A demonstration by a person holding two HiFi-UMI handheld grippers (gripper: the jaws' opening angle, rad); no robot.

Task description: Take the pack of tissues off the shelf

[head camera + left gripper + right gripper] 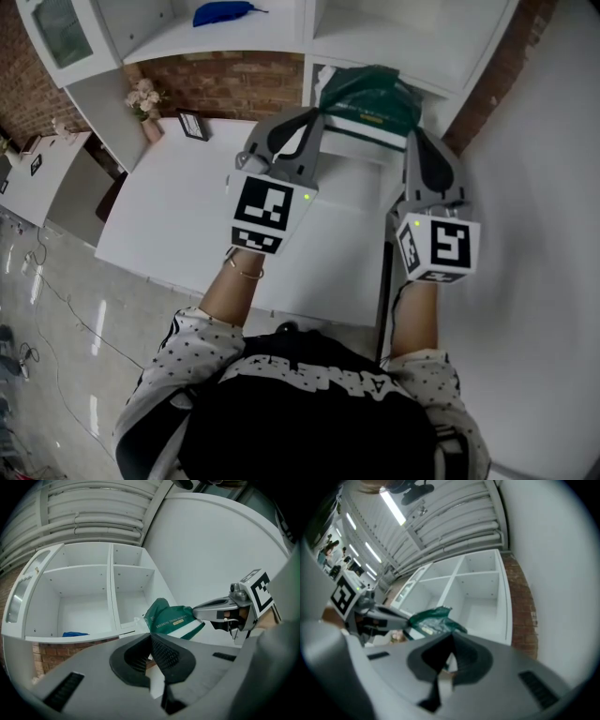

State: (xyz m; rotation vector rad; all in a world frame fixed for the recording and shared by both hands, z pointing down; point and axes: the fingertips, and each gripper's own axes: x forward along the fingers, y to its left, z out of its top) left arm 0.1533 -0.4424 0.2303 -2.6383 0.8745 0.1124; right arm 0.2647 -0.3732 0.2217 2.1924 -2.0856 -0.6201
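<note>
The pack of tissues [370, 97] is dark green with a white band and gold print. It sits between my two grippers, in front of the white shelf unit's [394, 42] right-hand compartments. My left gripper [314, 114] is shut and its tip is against the pack's left side. My right gripper [413, 138] is shut and its tip is against the right side. In the left gripper view the pack [171, 619] lies just past my shut jaws [151, 635], with the right gripper [197, 612] touching it. The right gripper view shows the pack [433, 620] and the left gripper [405, 619] at it.
A blue object [225, 12] lies on a shelf board to the left. A vase of flowers [143, 101] and a small picture frame [192, 124] stand on the white table [178, 220] by a brick wall [234, 84]. A white wall [544, 187] runs along the right.
</note>
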